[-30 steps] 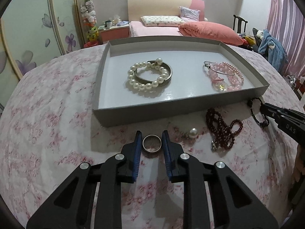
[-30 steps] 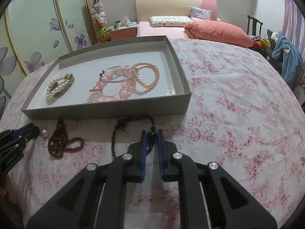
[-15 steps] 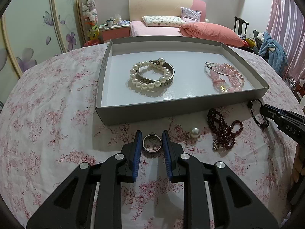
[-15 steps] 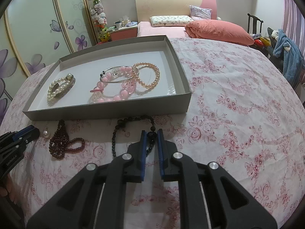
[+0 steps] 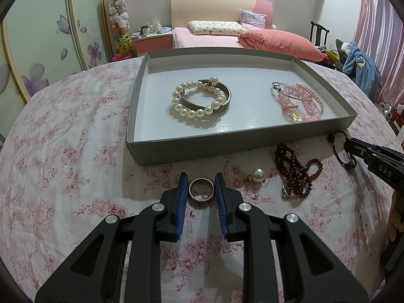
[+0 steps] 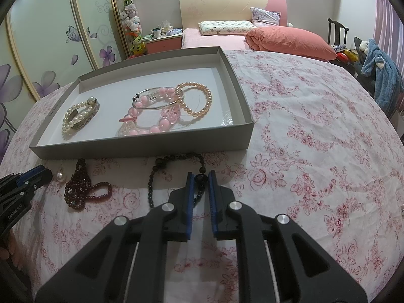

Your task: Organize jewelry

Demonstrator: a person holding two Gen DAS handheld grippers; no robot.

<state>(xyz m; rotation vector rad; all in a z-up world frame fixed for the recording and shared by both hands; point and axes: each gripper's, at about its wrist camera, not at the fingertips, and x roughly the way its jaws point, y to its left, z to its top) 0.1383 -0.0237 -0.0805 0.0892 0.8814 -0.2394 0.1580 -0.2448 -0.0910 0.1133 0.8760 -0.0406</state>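
A grey tray [image 5: 227, 141] [image 6: 141, 146] on the flowered tablecloth holds a pearl bracelet over a metal bangle [image 5: 202, 99] [image 6: 79, 116] and pink bead bracelets [image 5: 298, 103] [image 6: 156, 116]. My left gripper [image 5: 201, 189] is shut on a silver ring [image 5: 201, 190] and holds it in front of the tray. My right gripper [image 6: 201, 184] is shut on a black bead bracelet [image 6: 161, 166] [image 5: 339, 149] near the tray's front wall. A dark red bead strand [image 5: 295, 171] [image 6: 80, 189] and a pearl earring [image 5: 257, 175] [image 6: 59, 176] lie on the cloth.
A bed with pink bedding [image 5: 252, 38], a wardrobe with flower doors [image 5: 50, 38] and a chair with blue clothes [image 5: 358, 63] stand beyond the table. The table edge curves close at the left and right.
Both grippers have risen and drawn back slightly with their pieces still held; the tray looks a little farther. The ring and the black bracelet stay between the jaws.
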